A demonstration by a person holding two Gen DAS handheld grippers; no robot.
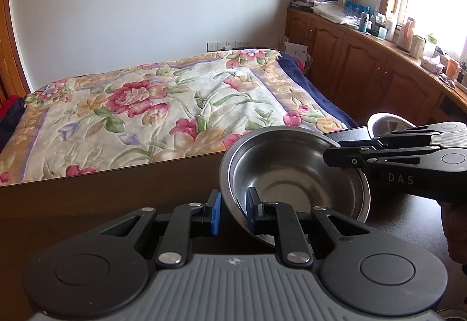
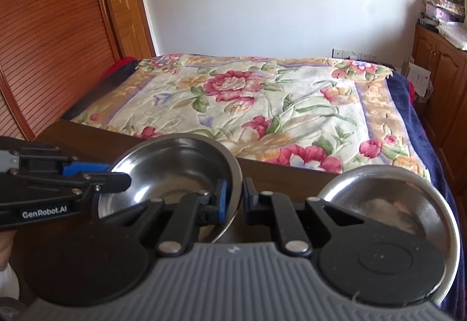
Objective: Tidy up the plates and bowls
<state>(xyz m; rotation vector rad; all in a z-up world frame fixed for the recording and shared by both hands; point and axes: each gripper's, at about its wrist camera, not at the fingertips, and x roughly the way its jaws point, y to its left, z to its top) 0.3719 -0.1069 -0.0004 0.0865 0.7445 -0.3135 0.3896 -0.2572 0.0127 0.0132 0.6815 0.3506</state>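
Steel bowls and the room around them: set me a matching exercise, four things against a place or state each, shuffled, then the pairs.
Things
1. nearer steel bowl
2. second steel bowl
3. blanket
4. cabinets

Places or states
A. off to the right, no claw on it
B. brown wood, along the window wall
C. gripped at opposite sides of its rim by the left claw and the right claw
D. flowered, spread over the bed

Pairs: 1-C, 2-A, 3-D, 4-B
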